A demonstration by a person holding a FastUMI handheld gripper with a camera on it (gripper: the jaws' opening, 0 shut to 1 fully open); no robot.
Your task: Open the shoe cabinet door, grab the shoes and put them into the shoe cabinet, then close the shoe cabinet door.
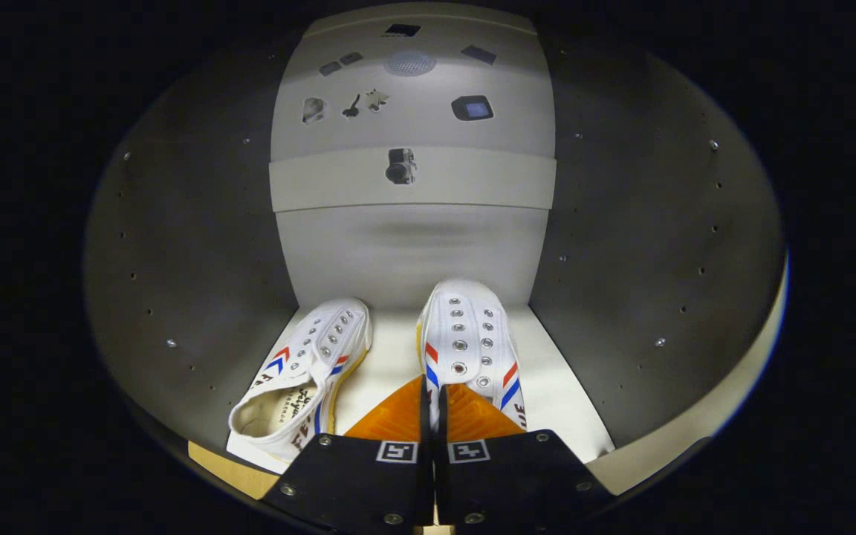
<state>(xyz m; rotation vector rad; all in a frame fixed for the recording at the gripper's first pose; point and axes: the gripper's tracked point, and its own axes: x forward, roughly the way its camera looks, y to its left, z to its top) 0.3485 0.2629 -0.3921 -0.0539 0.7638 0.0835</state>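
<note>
Two white canvas shoes with red and blue stripes stand on the pale floor point(391, 357) inside the shoe cabinet, toes toward the back. The right shoe point(469, 334) sits upright just ahead of my fingers. My gripper point(432, 390) is shut on this shoe, its fingers pinching the thin left rim of the opening, and they hide the heel. The left shoe point(309, 364) lies apart to the left of the fingers, angled with its toe toward the middle, and nothing touches it.
Dark grey side walls point(190, 267) with small screws close in on both sides. A pale back panel point(413, 245) carries a horizontal strip point(472, 178) and small pictures above. The cabinet's wooden front edge point(227, 468) runs below the shoes.
</note>
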